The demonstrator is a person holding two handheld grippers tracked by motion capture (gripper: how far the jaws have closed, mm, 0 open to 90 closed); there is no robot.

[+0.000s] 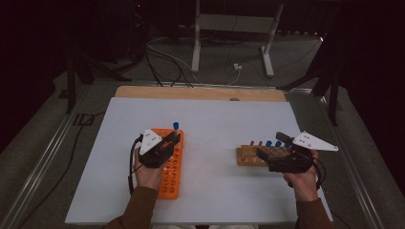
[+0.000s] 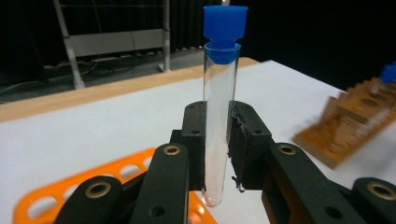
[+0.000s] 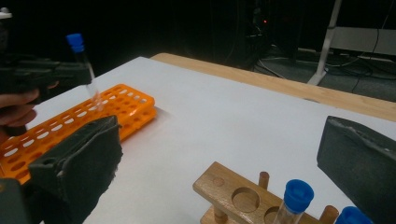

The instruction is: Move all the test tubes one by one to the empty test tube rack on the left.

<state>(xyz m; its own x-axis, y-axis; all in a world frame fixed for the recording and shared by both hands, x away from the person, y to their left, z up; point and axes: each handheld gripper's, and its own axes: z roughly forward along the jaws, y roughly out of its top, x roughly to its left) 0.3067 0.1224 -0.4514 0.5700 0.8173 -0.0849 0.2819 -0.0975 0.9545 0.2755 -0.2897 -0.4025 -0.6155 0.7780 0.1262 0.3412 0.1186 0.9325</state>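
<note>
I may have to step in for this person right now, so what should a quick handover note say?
Left claw: shut on a blue-capped test tube, held upright above the orange rack.
Right claw: open, holding nothing, by the wooden rack.
Wooden rack holds further blue-capped tubes.
Done: one tube picked up.
Left, probably: seat it in a rack; which rack, I cannot tell.
</note>
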